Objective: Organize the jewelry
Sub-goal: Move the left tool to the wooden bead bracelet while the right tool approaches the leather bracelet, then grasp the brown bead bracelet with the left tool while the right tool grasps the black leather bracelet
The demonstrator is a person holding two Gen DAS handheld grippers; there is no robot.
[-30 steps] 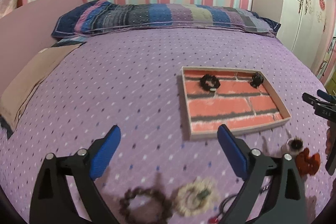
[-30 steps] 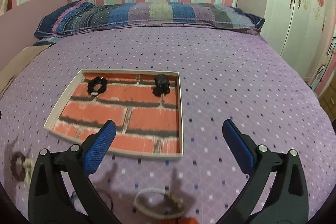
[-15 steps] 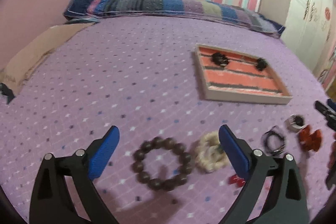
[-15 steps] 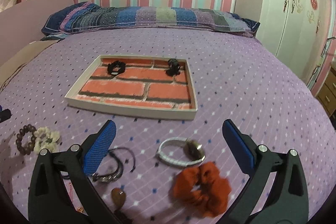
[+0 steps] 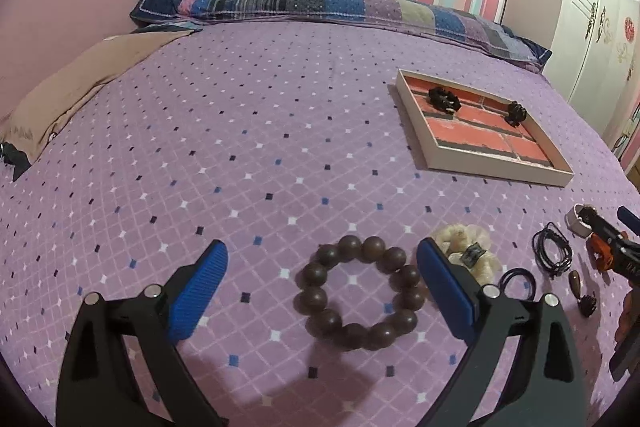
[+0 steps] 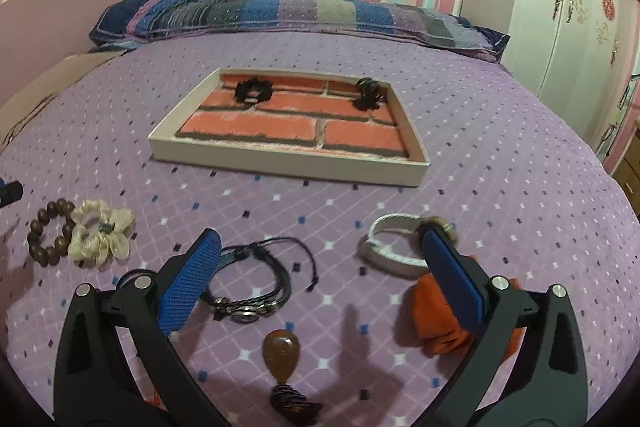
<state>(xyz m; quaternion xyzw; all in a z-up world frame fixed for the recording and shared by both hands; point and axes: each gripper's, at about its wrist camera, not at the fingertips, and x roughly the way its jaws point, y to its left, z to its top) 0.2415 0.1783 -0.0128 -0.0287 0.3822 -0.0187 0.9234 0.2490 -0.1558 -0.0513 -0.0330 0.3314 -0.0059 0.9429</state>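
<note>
Left gripper [image 5: 322, 269] now lower, jaws apart around wooden bead bracelet [image 5: 360, 293]; right gripper [image 6: 320, 267] lower, jaws apart over black cord bracelet [image 6: 256, 277].

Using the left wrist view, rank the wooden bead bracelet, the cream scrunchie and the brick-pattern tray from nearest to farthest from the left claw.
1. Wooden bead bracelet: between the open fingers of the left claw.
2. Cream scrunchie: just beyond the right finger.
3. Brick-pattern tray: farther up the bed, to the right.
</note>
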